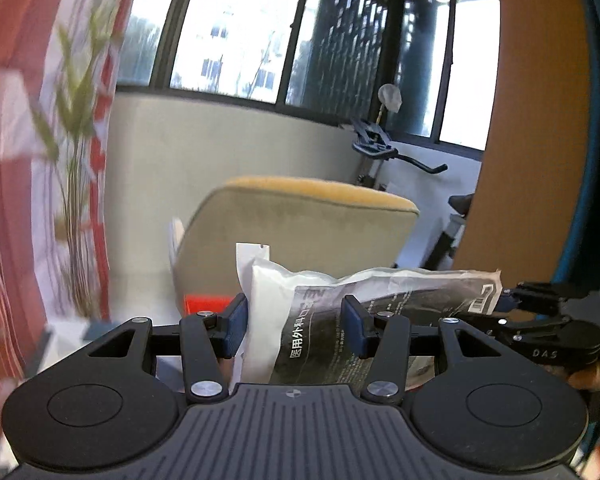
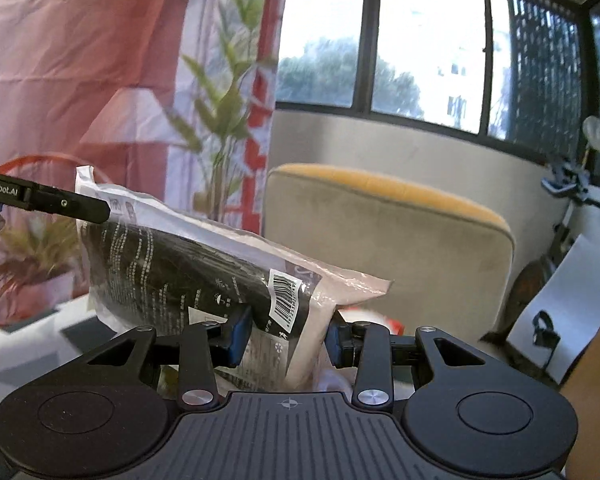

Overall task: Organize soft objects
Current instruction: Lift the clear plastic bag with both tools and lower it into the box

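Both jaws are clamped on the plastic packet (image 1: 364,304), the left gripper (image 1: 294,326) at its white left end and the right gripper (image 2: 288,338) at its barcoded right end, so it spans left-to-right in the air before the cushioned chair (image 1: 300,220).

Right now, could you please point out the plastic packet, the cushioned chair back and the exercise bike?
plastic packet (image 2: 172,264): right wrist view, on its dark printed middle.
cushioned chair back (image 1: 300,228): left wrist view, on its grey-green front face.
exercise bike (image 1: 374,148): left wrist view, on its handlebar clamp.
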`<state>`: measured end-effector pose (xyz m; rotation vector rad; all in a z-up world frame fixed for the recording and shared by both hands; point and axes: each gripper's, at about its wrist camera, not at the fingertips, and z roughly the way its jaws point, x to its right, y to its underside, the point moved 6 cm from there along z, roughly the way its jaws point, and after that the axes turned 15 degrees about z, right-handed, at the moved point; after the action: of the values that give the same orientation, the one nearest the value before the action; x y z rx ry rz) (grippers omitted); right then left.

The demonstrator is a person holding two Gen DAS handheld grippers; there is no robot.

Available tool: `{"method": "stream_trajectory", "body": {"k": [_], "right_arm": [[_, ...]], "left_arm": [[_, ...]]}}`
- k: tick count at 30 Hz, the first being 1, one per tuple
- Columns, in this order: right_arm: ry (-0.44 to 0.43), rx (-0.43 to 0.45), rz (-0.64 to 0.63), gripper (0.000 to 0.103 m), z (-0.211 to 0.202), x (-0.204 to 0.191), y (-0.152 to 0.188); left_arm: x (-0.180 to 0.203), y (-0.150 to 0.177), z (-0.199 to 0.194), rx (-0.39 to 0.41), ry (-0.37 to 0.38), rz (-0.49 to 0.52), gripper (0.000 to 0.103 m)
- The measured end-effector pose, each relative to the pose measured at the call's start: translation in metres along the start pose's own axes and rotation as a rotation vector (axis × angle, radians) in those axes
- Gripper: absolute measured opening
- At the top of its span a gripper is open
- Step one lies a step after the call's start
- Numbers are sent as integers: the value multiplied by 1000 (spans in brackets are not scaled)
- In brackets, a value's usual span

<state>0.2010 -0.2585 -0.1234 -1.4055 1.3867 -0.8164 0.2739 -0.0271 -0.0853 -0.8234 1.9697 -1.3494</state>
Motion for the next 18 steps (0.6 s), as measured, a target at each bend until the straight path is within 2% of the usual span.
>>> {"method": "stream_trajectory", "body": {"k": [5,8,18], "right_arm": [[20,37,38,34,28,16,1],[41,38,70,34,47,27,9],[50,-181,187,30,96,47,52]], "left_arm": [[-2,-3,26,1,-23,40,53],[-1,4,48,-44,-29,60,53],[-13,51,89,-245,36,10,49]]}}
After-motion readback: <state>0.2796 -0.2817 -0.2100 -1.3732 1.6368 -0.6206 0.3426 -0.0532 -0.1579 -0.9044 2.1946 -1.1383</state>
